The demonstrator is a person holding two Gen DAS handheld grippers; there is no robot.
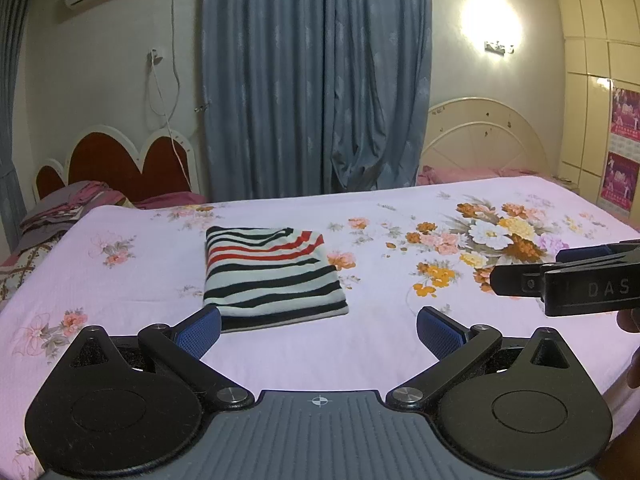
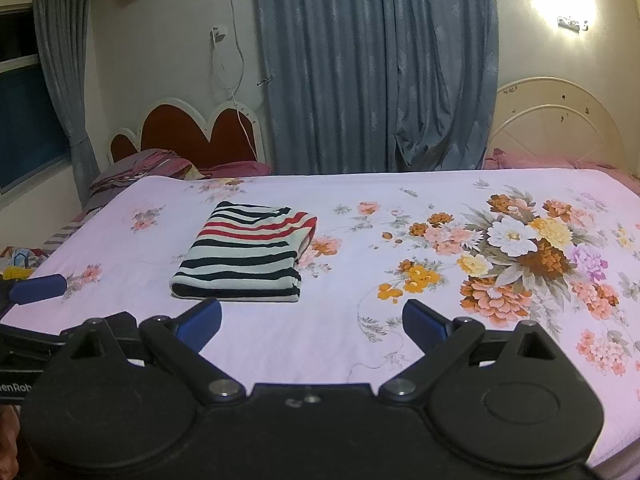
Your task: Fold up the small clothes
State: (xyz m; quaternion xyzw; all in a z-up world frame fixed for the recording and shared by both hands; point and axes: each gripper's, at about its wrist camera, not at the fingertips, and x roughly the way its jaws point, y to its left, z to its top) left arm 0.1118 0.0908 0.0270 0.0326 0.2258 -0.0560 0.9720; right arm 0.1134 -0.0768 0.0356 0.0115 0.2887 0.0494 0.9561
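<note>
Striped garment (image 1: 272,272) of soft ribbed knit cloth, bedsheet (image 1: 380,336) of matt printed cotton-like weave, left gripper (image 1: 319,330) in matt black plastic, finger pads (image 1: 200,332) of textured blue rubber, shiny metal pivot screws (image 1: 228,394), curtain (image 1: 316,76) of dull heavy cloth

Bare bedsheet (image 1: 132,280) surrounds the folded striped shirt (image 1: 272,272).
</note>
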